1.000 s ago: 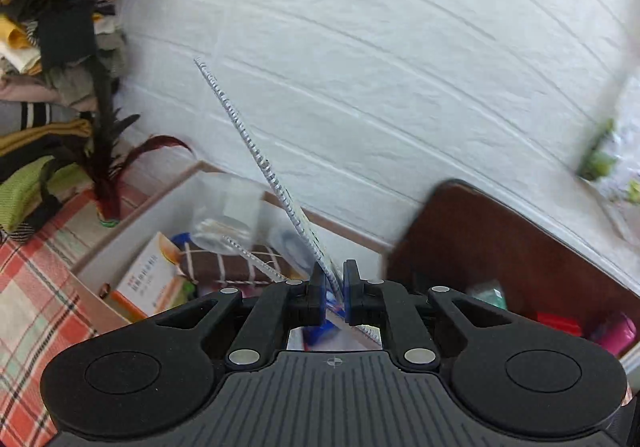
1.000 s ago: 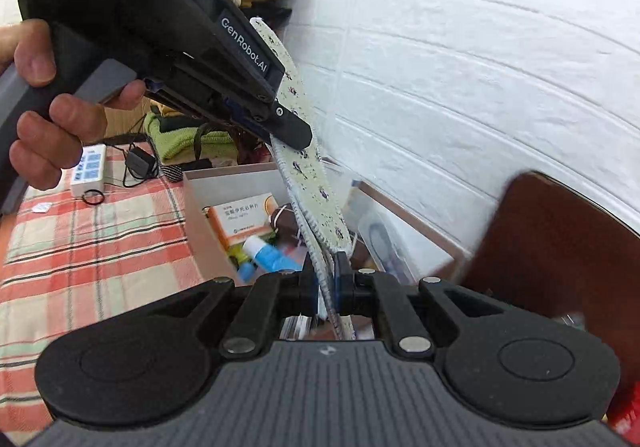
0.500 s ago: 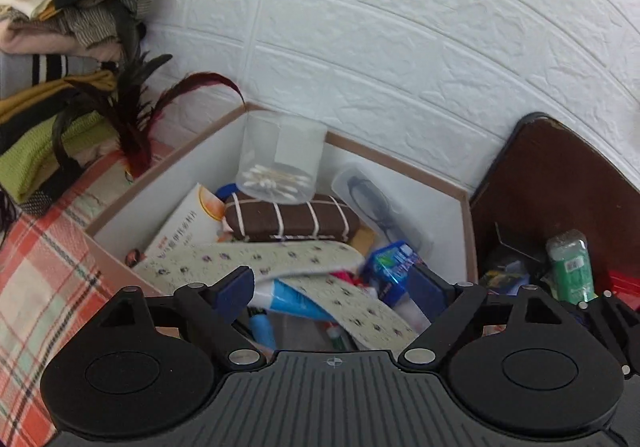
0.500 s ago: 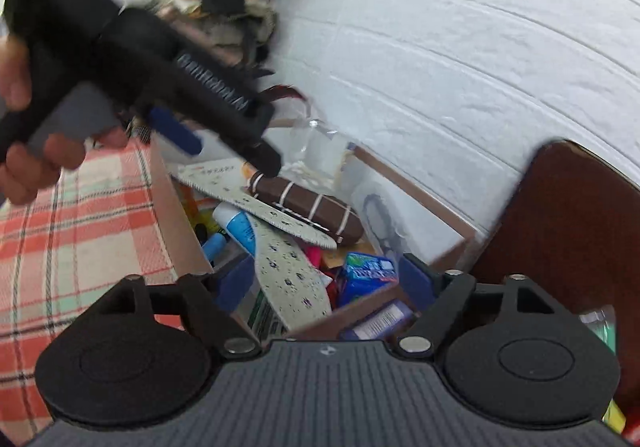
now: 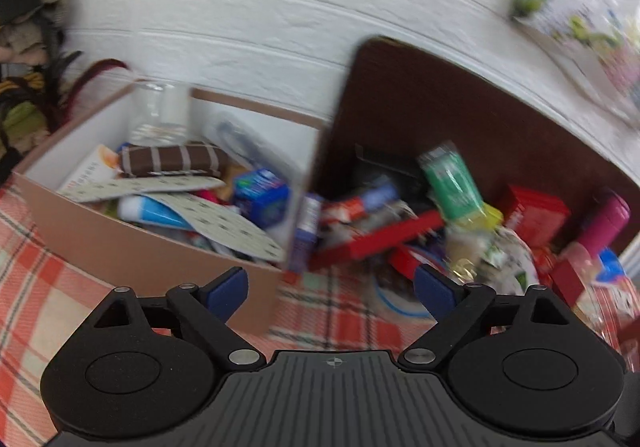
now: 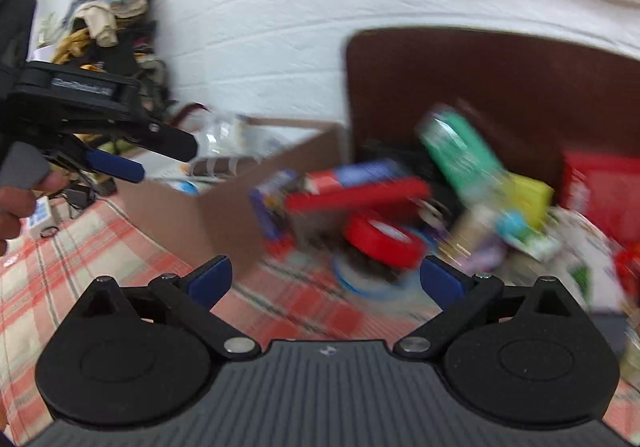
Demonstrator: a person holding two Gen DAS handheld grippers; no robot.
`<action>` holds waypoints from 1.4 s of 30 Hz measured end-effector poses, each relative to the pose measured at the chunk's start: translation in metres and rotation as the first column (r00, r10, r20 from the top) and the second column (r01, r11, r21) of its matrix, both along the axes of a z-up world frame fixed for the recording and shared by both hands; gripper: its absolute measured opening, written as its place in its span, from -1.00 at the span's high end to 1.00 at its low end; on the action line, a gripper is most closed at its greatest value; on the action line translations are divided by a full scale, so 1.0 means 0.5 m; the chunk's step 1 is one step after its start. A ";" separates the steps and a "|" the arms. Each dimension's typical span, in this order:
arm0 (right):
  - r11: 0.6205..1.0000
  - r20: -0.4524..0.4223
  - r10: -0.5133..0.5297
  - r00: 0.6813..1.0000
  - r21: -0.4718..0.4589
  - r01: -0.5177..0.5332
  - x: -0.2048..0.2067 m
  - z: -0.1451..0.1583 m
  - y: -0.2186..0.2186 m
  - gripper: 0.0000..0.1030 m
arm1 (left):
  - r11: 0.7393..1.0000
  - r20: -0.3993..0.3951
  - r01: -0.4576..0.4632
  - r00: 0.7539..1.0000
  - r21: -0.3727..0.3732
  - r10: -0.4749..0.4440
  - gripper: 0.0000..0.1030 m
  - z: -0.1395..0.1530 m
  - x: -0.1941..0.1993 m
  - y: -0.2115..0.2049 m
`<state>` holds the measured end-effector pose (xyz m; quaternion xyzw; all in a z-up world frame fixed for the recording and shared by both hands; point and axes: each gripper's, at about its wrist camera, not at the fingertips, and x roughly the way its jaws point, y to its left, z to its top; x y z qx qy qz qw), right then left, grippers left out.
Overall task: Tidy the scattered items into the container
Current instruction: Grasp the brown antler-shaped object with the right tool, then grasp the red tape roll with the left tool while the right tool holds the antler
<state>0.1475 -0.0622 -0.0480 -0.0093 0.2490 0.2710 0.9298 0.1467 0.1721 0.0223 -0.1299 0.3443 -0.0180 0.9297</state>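
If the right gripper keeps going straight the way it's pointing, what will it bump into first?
Probably the red tape roll lying on the blue ring in the pile beside the box. The open right gripper points straight at it with only checked cloth in between. The picture is blurry, so depth is uncertain.

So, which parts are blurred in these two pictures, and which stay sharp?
Left wrist view: the pile at right is smeared by motion, the box softer but readable, the fingers sharp. Right wrist view: blur is stronger, the pile streaked; only its own fingers are crisp.
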 end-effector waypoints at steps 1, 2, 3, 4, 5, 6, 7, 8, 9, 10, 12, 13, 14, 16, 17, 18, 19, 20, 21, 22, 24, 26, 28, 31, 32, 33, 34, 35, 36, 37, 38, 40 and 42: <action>1.000 -0.003 -0.017 1.000 -0.005 0.017 -0.004 -0.007 -0.015 -0.95 | 1.000 -0.002 0.015 1.000 0.003 -0.015 -0.87 -0.007 0.002 -0.019; 0.999 -0.006 -0.035 0.999 -0.010 0.035 -0.007 -0.015 -0.029 -0.95 | 1.000 -0.009 0.027 1.000 0.007 -0.027 -0.87 -0.015 0.007 -0.037; 0.999 -0.010 -0.050 0.999 -0.011 0.050 -0.009 -0.021 -0.043 -0.95 | 0.999 -0.020 0.039 0.999 0.012 -0.039 -0.87 -0.023 0.014 -0.053; 0.998 -0.014 -0.061 0.998 -0.009 0.061 -0.010 -0.025 -0.054 -0.95 | 0.999 -0.030 0.049 0.998 0.017 -0.048 -0.85 -0.030 0.023 -0.066; 0.998 -0.014 -0.065 0.998 -0.005 0.065 -0.009 -0.028 -0.063 -0.95 | 0.998 -0.038 0.054 0.998 0.024 -0.053 -0.84 -0.036 0.033 -0.075; 0.998 -0.012 -0.065 0.998 -0.002 0.065 -0.007 -0.029 -0.069 -0.95 | 0.998 -0.043 0.058 0.997 0.033 -0.057 -0.83 -0.041 0.044 -0.084; 0.998 -0.008 -0.064 0.998 0.000 0.064 -0.003 -0.029 -0.072 -0.95 | 0.997 -0.047 0.063 0.997 0.046 -0.061 -0.79 -0.046 0.055 -0.090; 0.998 -0.001 -0.061 0.998 -0.002 0.061 0.003 -0.027 -0.071 -0.94 | 0.996 -0.051 0.068 0.997 0.063 -0.065 -0.76 -0.050 0.067 -0.095; 0.998 0.007 -0.055 0.998 -0.006 0.055 0.010 -0.026 -0.068 -0.94 | 0.994 -0.055 0.075 0.996 0.078 -0.071 -0.72 -0.053 0.080 -0.099; 0.999 0.016 -0.046 0.999 -0.009 0.047 0.018 -0.024 -0.063 -0.93 | 0.993 -0.059 0.082 0.995 0.086 -0.077 -0.68 -0.057 0.092 -0.100; 1.000 0.033 -0.028 0.999 -0.012 0.029 0.036 -0.022 -0.051 -0.91 | 0.991 -0.067 0.099 0.993 0.095 -0.093 -0.64 -0.064 0.115 -0.101; 1.000 0.037 -0.020 0.999 -0.011 0.020 0.045 -0.026 -0.049 -0.89 | 0.989 -0.069 0.111 0.992 0.101 -0.104 -0.60 -0.067 0.126 -0.102; 1.000 0.039 -0.010 0.999 -0.012 0.010 0.054 -0.030 -0.046 -0.87 | 0.986 -0.071 0.120 0.991 0.112 -0.113 -0.58 -0.070 0.138 -0.103; 1.000 0.041 0.018 0.999 -0.022 -0.017 0.077 -0.035 -0.030 -0.80 | 0.979 -0.075 0.140 0.989 0.150 -0.130 -0.50 -0.079 0.159 -0.105; 0.999 0.043 0.037 0.998 -0.035 -0.035 0.088 -0.038 -0.021 -0.74 | 0.974 -0.079 0.152 0.987 0.168 -0.141 -0.45 -0.084 0.170 -0.108; 0.997 0.045 0.056 0.997 -0.049 -0.053 0.098 -0.042 -0.012 -0.71 | 0.970 -0.083 0.163 0.985 0.183 -0.150 -0.43 -0.089 0.179 -0.108; 0.995 0.047 0.074 0.996 -0.066 -0.070 0.107 -0.046 -0.002 -0.64 | 0.967 -0.087 0.167 0.984 0.192 -0.153 -0.40 -0.094 0.187 -0.107; 0.993 0.048 0.091 0.995 -0.086 -0.086 0.115 -0.050 0.008 -0.57 | 0.965 -0.088 0.168 0.984 0.200 -0.153 -0.40 -0.098 0.194 -0.105; 0.990 0.048 0.103 0.994 -0.101 -0.098 0.123 -0.055 0.017 -0.54 | 0.963 -0.088 0.169 0.984 0.208 -0.153 -0.40 -0.101 0.201 -0.103; 0.988 0.047 0.111 0.993 -0.113 -0.105 0.132 -0.060 0.025 -0.48 | 0.962 -0.089 0.169 0.984 0.214 -0.153 -0.40 -0.105 0.208 -0.100; 0.984 0.041 0.127 0.991 -0.131 -0.120 0.148 -0.070 0.040 -0.43 | 0.962 -0.092 0.165 0.985 0.218 -0.148 -0.38 -0.114 0.223 -0.094; 0.981 0.032 0.132 0.991 -0.144 -0.126 0.162 -0.080 0.051 -0.40 | 0.957 -0.089 0.164 0.985 0.239 -0.146 -0.31 -0.120 0.232 -0.095; 0.980 0.033 0.126 0.992 -0.159 -0.119 0.172 -0.087 0.059 -0.40 | 0.949 -0.078 0.162 0.986 0.271 -0.146 -0.31 -0.124 0.239 -0.102; 0.978 0.039 0.112 0.993 -0.182 -0.103 0.184 -0.095 0.069 -0.39 | 0.940 -0.067 0.146 0.989 0.308 -0.131 -0.31 -0.130 0.254 -0.110; 0.977 0.041 0.108 0.993 -0.189 -0.098 0.188 -0.098 0.072 -0.33 | 0.942 -0.070 0.145 0.989 0.304 -0.129 -0.16 -0.132 0.252 -0.110; 0.976 0.046 0.101 0.994 -0.197 -0.090 0.189 -0.098 0.074 -0.26 | 0.946 -0.077 0.148 0.988 0.287 -0.131 -0.02 -0.133 0.244 -0.108; 0.976 0.053 0.091 0.994 -0.204 -0.079 0.187 -0.096 0.074 -0.16 | 0.951 -0.083 0.151 0.988 0.270 -0.133 0.31 -0.134 0.236 -0.107; 0.976 0.057 0.088 0.994 -0.207 -0.074 0.184 -0.093 0.073 -0.06 | 0.955 -0.090 0.154 0.987 0.253 -0.135 0.61 -0.135 0.228 -0.105; 0.976 0.062 0.092 0.994 -0.204 -0.078 0.179 -0.089 0.070 -0.01 | 0.959 -0.096 0.157 0.986 0.236 -0.137 0.67 -0.136 0.221 -0.104; 0.976 0.068 0.099 0.993 -0.199 -0.084 0.171 -0.084 0.066 0.10 | 0.963 -0.103 0.159 0.985 0.219 -0.139 0.91 -0.137 0.213 -0.102; 0.977 0.076 0.106 0.991 -0.195 -0.090 0.162 -0.077 0.062 0.26 | 0.966 -0.109 0.162 0.984 0.201 -0.142 1.00 -0.138 0.205 -0.101; 0.977 0.074 0.121 0.990 -0.184 -0.105 0.145 -0.063 0.057 0.30 | 0.972 -0.122 0.166 0.982 0.166 -0.147 1.00 -0.140 0.190 -0.098; 0.976 0.068 0.144 0.987 -0.174 -0.131 0.120 -0.053 0.053 0.76 | 0.977 -0.134 0.170 0.979 0.131 -0.152 1.00 -0.142 0.174 -0.095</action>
